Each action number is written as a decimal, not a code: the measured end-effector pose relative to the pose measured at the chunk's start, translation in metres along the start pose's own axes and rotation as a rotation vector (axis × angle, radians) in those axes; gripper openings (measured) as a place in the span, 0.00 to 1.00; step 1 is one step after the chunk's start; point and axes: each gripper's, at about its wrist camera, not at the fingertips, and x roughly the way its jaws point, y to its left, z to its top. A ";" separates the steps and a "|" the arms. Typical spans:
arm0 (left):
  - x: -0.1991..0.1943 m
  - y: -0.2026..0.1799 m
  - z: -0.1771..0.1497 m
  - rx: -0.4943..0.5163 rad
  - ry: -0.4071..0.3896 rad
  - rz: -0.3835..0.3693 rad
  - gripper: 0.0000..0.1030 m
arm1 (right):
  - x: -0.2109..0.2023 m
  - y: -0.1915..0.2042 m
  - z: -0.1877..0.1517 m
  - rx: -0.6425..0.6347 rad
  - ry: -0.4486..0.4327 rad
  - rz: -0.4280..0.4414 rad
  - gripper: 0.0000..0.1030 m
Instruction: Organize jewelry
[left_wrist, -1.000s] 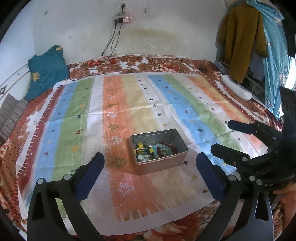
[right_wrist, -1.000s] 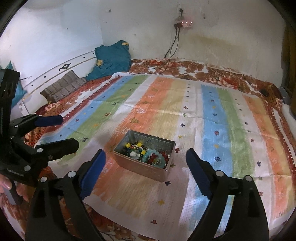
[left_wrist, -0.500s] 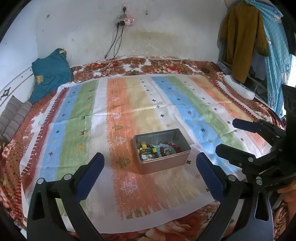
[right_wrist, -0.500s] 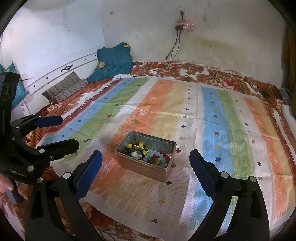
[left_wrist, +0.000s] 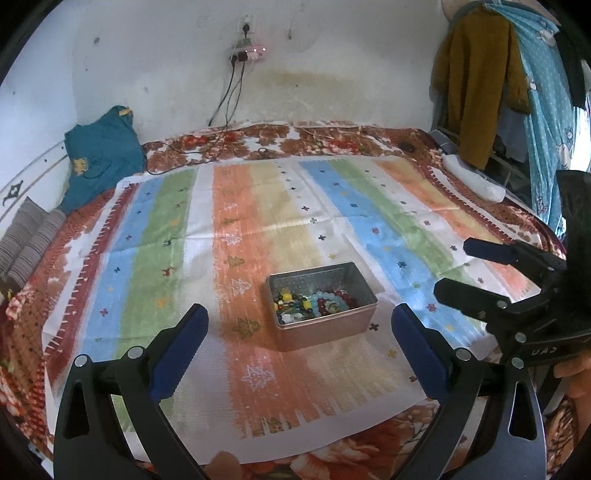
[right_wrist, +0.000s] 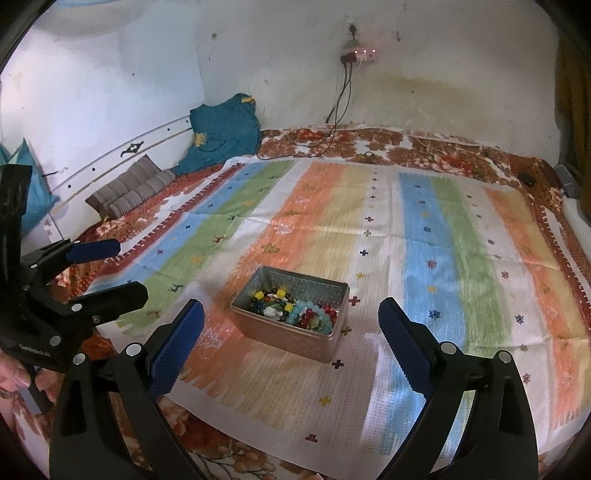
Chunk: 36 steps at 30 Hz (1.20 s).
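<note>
Both grippers hang above the near edge of the bed, and neither is holding anything. The left gripper (left_wrist: 300, 334) has its blue-padded fingers spread wide, nothing between them but cloth. The right gripper (right_wrist: 291, 332) is just as wide apart, likewise bare.

Dead centre sits the metal tin (left_wrist: 322, 306), resting on the striped cloth (left_wrist: 236, 206) toward its near side, on the orange and pale yellow bands. It is open-topped, and the beaded jewelry (left_wrist: 314, 303) lies heaped on its floor: yellow, green, turquoise and dark red beads tangled together. From the right wrist the tin (right_wrist: 291, 314) shows its long near wall and the beads (right_wrist: 295, 310) spread across more of the bottom.

Each camera catches the other tool. The left view shows the right gripper (left_wrist: 463, 269) at the far right edge, well apart from the tin; the right view shows the left gripper (right_wrist: 122, 269) at the far left edge, with fingertips of the holding hand (right_wrist: 11, 376) below it.

Only the left view takes in the hanging clothes (left_wrist: 480, 81) on the right wall. Only the right view shows the striped cushion (right_wrist: 129, 188) clearly, near the teal garment (right_wrist: 221, 129) in the far left corner. Both show the wall socket (left_wrist: 248, 51) with cables trailing down.
</note>
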 end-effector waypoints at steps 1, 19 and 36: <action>0.000 0.000 0.000 0.001 0.001 0.006 0.95 | -0.001 0.000 0.000 -0.003 -0.007 -0.005 0.93; -0.004 0.002 0.000 -0.012 -0.025 0.008 0.95 | -0.008 0.003 -0.002 -0.009 -0.036 0.016 0.93; -0.007 -0.003 0.001 0.014 -0.043 -0.013 0.95 | -0.010 0.004 -0.002 -0.012 -0.055 0.016 0.94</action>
